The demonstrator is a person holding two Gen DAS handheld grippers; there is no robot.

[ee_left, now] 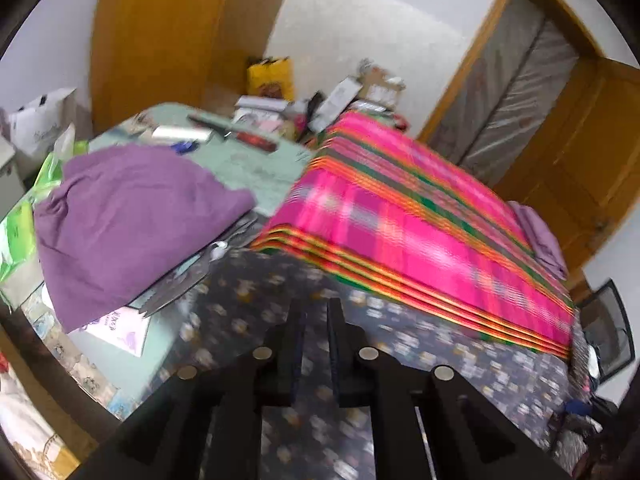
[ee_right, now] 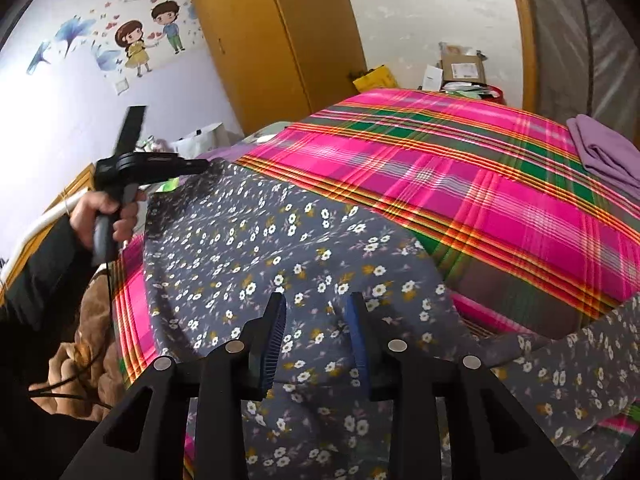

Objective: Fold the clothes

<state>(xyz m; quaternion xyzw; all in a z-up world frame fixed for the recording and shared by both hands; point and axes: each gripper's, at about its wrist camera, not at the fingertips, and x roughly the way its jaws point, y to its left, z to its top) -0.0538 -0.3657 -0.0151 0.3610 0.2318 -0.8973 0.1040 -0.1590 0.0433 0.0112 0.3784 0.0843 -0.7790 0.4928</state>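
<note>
Floral garment: grey cloth with small white and yellow flowers, spread over the near part of the bed; in the right wrist view it fills the lower centre, and one strip of it runs off to the lower right.
Plaid bedcover: bright pink with green and orange stripes, under the garment, reaching up to the middle right of that view.
Left gripper: bottom centre of its own blurred view, over the floral cloth; only a narrow gap shows between the black fingers, and whether they pinch the cloth I cannot tell.
Left gripper from the other side: in the right wrist view it sits at middle left, its nose at the garment's far left edge, fingertips hidden against the fabric.
Hand: wrapped round the left gripper's handle, with a dark sleeve below it at the left edge.
Right gripper: bottom centre of its view, fingers with blue ribbed pads standing apart above the floral cloth, nothing pressed between them.
Folded purple cloth: on the bedcover at the right edge of the right wrist view.
Loose purple cloth: heaped at middle left of the left wrist view, on a cluttered table beside the bed.
Wooden wardrobe: upper centre, against the wall.
Cartoon wall stickers: upper left of the right wrist view.
</note>
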